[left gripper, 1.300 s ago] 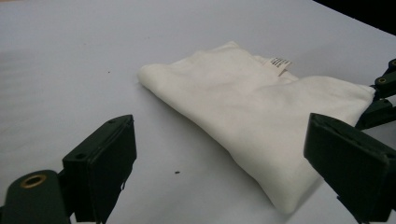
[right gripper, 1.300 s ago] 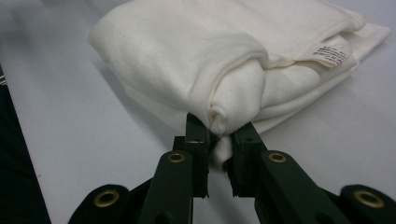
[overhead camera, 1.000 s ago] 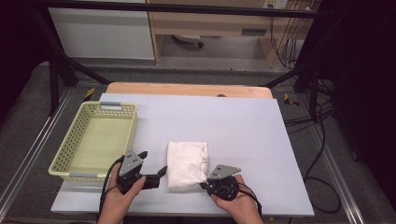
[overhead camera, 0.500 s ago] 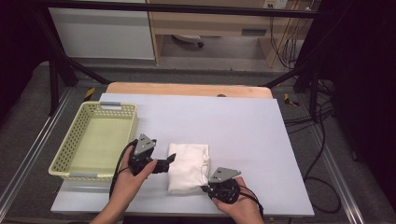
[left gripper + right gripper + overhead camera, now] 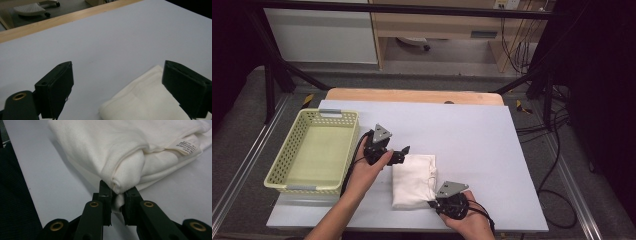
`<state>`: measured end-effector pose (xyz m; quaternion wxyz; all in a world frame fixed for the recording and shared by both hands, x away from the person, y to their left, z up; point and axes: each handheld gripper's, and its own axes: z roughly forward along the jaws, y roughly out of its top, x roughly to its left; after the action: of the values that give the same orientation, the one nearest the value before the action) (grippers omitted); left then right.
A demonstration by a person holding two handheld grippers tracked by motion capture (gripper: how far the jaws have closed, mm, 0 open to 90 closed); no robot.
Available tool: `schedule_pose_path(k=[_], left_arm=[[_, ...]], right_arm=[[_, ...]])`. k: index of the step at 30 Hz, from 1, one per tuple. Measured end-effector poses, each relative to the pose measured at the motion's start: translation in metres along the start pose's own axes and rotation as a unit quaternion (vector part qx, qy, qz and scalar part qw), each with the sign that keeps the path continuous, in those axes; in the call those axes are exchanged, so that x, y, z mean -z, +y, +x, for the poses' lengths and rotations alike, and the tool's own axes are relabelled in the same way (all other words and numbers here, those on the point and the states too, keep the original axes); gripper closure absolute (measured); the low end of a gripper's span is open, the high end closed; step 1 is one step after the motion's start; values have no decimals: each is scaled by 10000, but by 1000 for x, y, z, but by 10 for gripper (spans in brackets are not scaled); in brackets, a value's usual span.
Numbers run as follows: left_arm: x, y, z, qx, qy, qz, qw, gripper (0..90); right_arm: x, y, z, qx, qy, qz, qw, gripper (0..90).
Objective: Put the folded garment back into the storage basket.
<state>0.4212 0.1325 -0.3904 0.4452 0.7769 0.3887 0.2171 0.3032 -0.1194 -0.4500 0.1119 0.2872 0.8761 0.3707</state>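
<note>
Left gripper (image 5: pixel 404 151) has travelled away from the person along the left edge of the folded cream-white cotton cloth (image 5: pixel 414 179), from its near-left corner up to its far-left corner; right gripper (image 5: pixel 117 199) hasn't shifted. Left jaws are spread wide, nothing between them, the cloth's far corner (image 5: pixel 140 97) lying just ahead and under the right-hand jaw. Right jaws are pressed together, pinching a bunched bit of the cloth's near-right corner, several layers squeezed in. Cloth lies flat on the pale grey-lilac table sheet (image 5: pixel 472 135), near the front edge, right of the pale yellow perforated plastic basket (image 5: pixel 314 150), which stands apart from it.

Risks, my read: left jaws may close on the top layer alone or on bare sheet, so the fold opens when lifted. Right pinch sits at the very corner; a pull could slip a layer out. Lifting with one side gripped would drag and unfold the stack. Care tag (image 5: pixel 186 146) side looks looser, may sag first.
</note>
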Motion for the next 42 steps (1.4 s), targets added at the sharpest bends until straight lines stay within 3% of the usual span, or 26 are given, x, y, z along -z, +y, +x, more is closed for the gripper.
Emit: schedule_pose_path(k=[5, 18, 20, 24, 29, 39, 42], left_arm=[[0, -7, 4, 152, 16, 37, 9999, 112], [-14, -26, 1, 225, -47, 313, 9992, 120], [-17, -29, 2, 240, 14, 436, 9988, 165], [-18, -33, 4, 284, 121, 425, 9986, 237], [-25, -37, 3, 275, 82, 573, 9979, 268], [-38, -49, 3, 630, -326, 1020, 9923, 364], [-37, -49, 1, 553, -428, 1074, 9918, 432]], right_arm=[[-2, 1, -1, -17, 10, 2, 10000, 797], [2, 3, 2, 36, 90, 89, 9999, 797], [1, 2, 2, 77, 93, 116, 9999, 796], [0, 2, 2, 57, 108, 104, 9999, 795], [0, 2, 1, 69, 114, 111, 9998, 792], [-1, 1, 1, 91, 124, 106, 9998, 789], [-1, 1, 1, 97, 131, 114, 9998, 787]])
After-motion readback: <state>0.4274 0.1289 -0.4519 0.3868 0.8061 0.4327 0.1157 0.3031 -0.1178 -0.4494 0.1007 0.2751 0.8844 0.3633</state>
